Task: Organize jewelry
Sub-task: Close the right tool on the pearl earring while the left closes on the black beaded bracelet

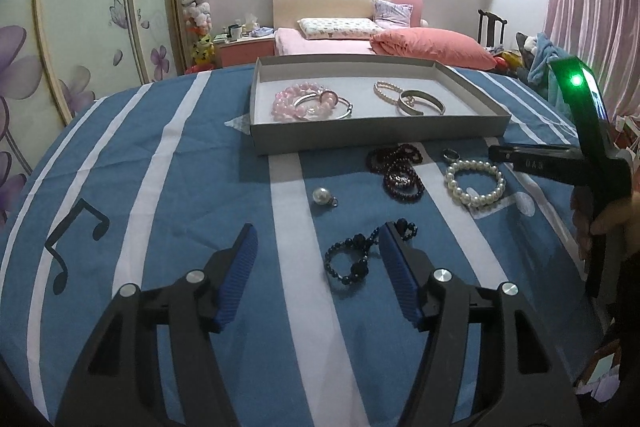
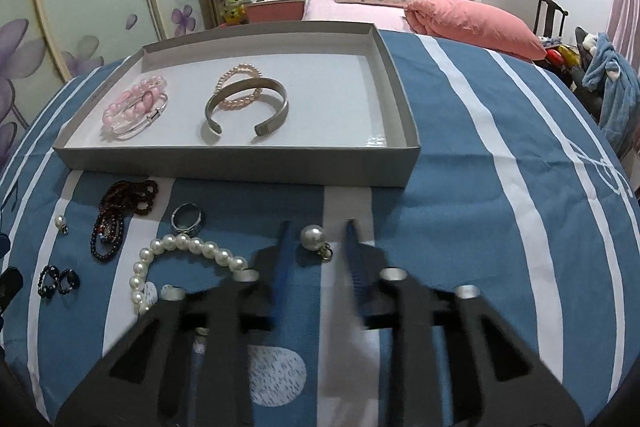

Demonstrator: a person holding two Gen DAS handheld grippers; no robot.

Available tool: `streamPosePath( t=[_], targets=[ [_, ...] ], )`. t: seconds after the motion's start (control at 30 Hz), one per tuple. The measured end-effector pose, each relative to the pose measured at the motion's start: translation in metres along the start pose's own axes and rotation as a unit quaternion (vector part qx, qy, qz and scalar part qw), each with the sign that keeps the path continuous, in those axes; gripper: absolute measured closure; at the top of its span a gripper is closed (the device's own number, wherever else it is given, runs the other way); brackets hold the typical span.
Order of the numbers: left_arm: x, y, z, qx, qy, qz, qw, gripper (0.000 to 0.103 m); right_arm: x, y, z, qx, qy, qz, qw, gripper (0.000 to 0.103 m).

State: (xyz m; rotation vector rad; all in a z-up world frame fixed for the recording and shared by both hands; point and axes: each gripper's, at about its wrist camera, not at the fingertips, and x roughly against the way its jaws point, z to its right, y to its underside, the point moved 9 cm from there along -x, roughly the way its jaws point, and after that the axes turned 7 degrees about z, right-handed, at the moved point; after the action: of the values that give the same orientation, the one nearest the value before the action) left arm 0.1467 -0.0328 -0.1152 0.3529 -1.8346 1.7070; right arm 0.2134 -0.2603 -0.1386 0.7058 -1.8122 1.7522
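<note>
A grey tray [image 1: 360, 141] [image 2: 240, 163] holds a pink bead bracelet [image 1: 298, 101] [image 2: 128, 107], a silver bangle [image 1: 332, 111], a small pearl bracelet [image 2: 240, 83] and a silver cuff [image 1: 422, 103] [image 2: 248, 107]. On the cloth lie a dark bead bracelet [image 1: 352, 261], a pearl pendant [image 1: 322, 195], dark red beads [image 1: 396, 167] [image 2: 120, 211], a ring [image 2: 187, 217] and a white pearl bracelet [image 1: 474, 183] [image 2: 176, 259]. My left gripper [image 1: 318, 239] is open over the dark bead bracelet. My right gripper [image 2: 318, 237] is open, blurred, around a second pearl pendant [image 2: 314, 237].
The table carries a blue and white striped cloth [image 1: 140, 187]. The right gripper's body [image 1: 592, 163] stands at the right edge of the left wrist view. A bed [image 1: 360, 39], a wardrobe [image 1: 80, 27] and pink curtains [image 1: 592, 7] lie beyond.
</note>
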Motion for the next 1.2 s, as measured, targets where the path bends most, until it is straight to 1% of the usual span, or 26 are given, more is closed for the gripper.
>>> streamPosePath(
  t=[0.23, 0.43, 0.6, 0.67, 0.77, 0.97, 1.0, 1.07, 1.1, 1.2],
  targets=[
    [-0.002, 0.008, 0.006, -0.013, 0.010, -0.017, 0.9997, 0.041, 0.011, 0.009, 0.006, -0.006, 0.003, 0.000, 1.000, 0.089],
    [-0.012, 0.014, 0.011, -0.020, 0.011, -0.038, 0.9990, 0.042, 0.014, 0.011, 0.008, -0.008, 0.003, 0.000, 1.000, 0.089],
    [-0.021, 0.019, 0.013, -0.018, 0.015, -0.059, 0.9980, 0.058, 0.014, 0.011, 0.007, -0.009, 0.002, -0.001, 1.000, 0.089],
    [-0.023, 0.023, 0.014, -0.019, 0.017, -0.067, 0.9974, 0.060, 0.014, 0.011, 0.007, -0.009, 0.002, -0.001, 1.000, 0.089],
    [-0.022, 0.024, 0.016, -0.015, 0.020, -0.066, 0.9975, 0.060, 0.014, 0.011, 0.007, -0.010, 0.001, -0.001, 1.000, 0.089],
    [-0.021, 0.019, 0.012, 0.023, 0.036, -0.065, 0.9970, 0.061, 0.014, 0.011, 0.007, -0.010, 0.001, -0.001, 1.000, 0.088],
    [-0.022, 0.019, 0.011, 0.025, 0.035, -0.065, 0.9970, 0.066, 0.014, 0.011, 0.007, -0.010, 0.002, -0.001, 1.000, 0.088],
    [-0.025, 0.020, 0.011, 0.024, 0.030, -0.070, 0.9968, 0.074, 0.014, 0.011, 0.007, -0.010, 0.002, -0.001, 1.000, 0.088],
    [-0.025, 0.020, 0.011, 0.019, 0.025, -0.067, 0.9973, 0.077, 0.014, 0.011, 0.007, -0.010, 0.002, -0.001, 1.000, 0.088],
    [-0.026, 0.022, 0.015, 0.002, 0.020, -0.068, 0.9975, 0.078, 0.014, 0.011, 0.007, -0.009, 0.002, -0.001, 1.000, 0.088]
  ],
)
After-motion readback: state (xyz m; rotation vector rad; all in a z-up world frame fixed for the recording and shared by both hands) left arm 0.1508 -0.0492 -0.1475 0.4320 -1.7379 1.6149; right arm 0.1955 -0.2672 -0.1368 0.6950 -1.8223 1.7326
